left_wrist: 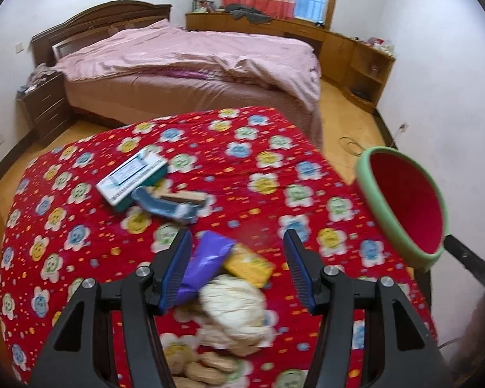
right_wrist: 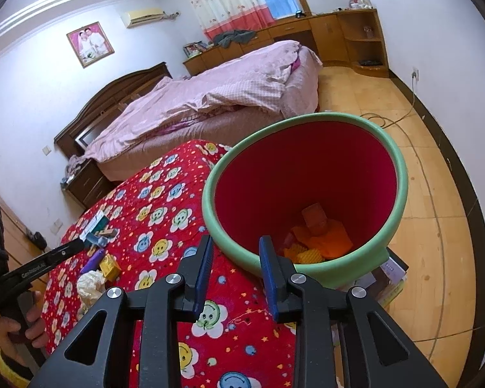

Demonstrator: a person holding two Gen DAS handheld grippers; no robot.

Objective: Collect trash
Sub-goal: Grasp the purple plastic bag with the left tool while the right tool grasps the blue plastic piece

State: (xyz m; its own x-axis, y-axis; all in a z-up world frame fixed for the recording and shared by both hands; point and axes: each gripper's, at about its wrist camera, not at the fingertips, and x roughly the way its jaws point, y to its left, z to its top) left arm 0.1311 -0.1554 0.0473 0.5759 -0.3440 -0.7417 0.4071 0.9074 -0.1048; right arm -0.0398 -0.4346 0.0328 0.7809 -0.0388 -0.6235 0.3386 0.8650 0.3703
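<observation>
Red floral blanket [left_wrist: 242, 168], peanuts [left_wrist: 203, 368] left-view only

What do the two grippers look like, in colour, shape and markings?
Both grippers, left and right, have black angular frames with triangular cut-outs, silver round bolts, and flat blue ribbed fingers. The right view shows white lettering, too small to read, on the left one's side. No cables are visible.

A red blanket [left_wrist: 258, 148] patterned with smiling flowers carries a purple wrapper [left_wrist: 207, 260] and yellow box [left_wrist: 249, 265]; the bin [right_wrist: 401, 174] is green-rimmed, red inside.
</observation>
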